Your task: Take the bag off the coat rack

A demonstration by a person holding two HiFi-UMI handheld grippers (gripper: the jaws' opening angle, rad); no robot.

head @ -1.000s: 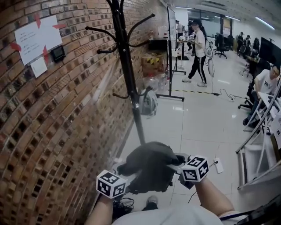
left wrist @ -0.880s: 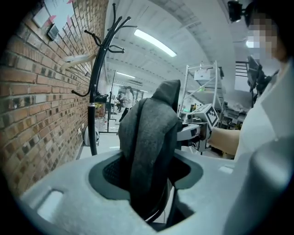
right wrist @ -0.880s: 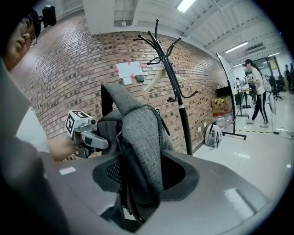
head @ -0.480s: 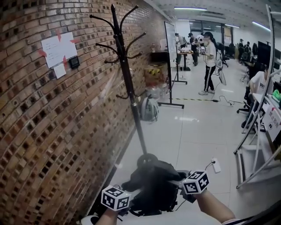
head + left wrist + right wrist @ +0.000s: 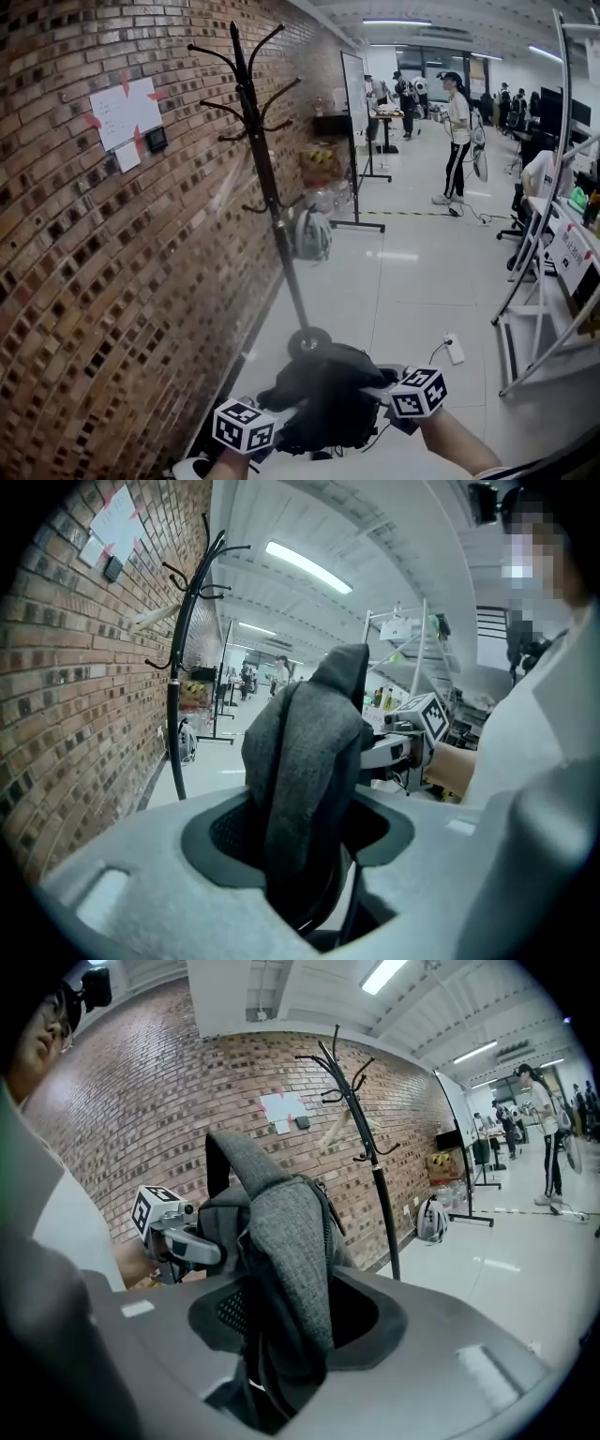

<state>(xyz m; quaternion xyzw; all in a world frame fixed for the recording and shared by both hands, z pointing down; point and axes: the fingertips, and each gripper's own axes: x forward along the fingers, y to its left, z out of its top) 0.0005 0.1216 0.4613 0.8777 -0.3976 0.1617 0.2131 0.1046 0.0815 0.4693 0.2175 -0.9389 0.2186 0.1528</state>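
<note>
Left tongs [image 5: 281, 417] and right tongs [image 5: 382, 386] each pinch a grey fabric fold of the bag [image 5: 323, 394], which hangs between them above the floor [image 5: 403, 272], off the hooks of the coat rack [image 5: 272, 206] standing beyond it beside the brick wall [image 5: 94, 281].

Office, brick wall [image 5: 66, 281], whiteboard [image 5: 353, 94], strip lights [image 5: 389, 20]

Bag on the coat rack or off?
Off. The left hand-held gripper and right hand-held gripper hold the bag away from the coat rack.
</note>
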